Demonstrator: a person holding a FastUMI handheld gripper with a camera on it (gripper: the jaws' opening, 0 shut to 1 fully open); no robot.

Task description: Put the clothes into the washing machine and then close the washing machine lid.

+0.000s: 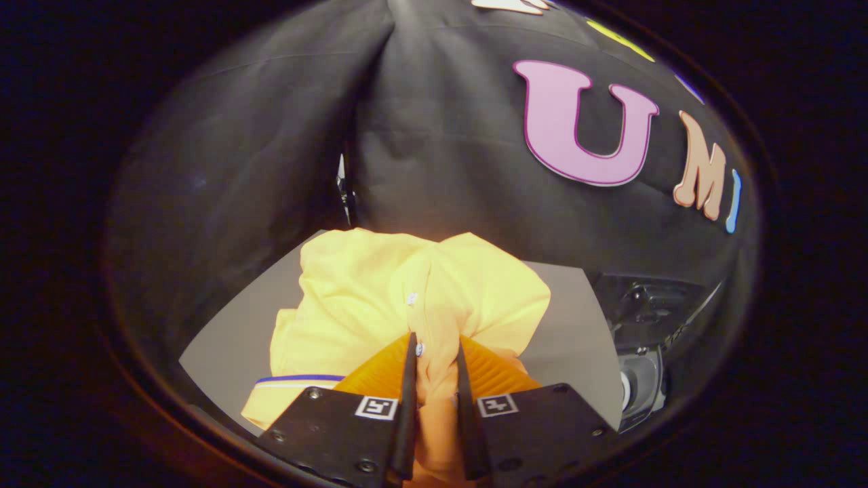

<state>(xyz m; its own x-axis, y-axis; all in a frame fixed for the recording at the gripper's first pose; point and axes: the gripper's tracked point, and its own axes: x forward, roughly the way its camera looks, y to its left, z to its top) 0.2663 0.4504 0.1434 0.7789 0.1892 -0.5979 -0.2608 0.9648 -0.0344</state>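
Fingers: the gripper was clamped on a fold of the yellow shirt.
Risk: the thin fold could slip out; the hanging sleeve might catch the bench edge.

The claw points forward and slightly downward. Its two fingers stand nearly together, leaving a narrow gap. Both press on a fold of the yellow shirt pinched between them.

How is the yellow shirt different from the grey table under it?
The yellow shirt is bright, the grey table dull. The shirt is soft and bunched into folds; the table is flat and smooth. The gripper pinches a fold of the shirt between both fingers; the table is not gripped.
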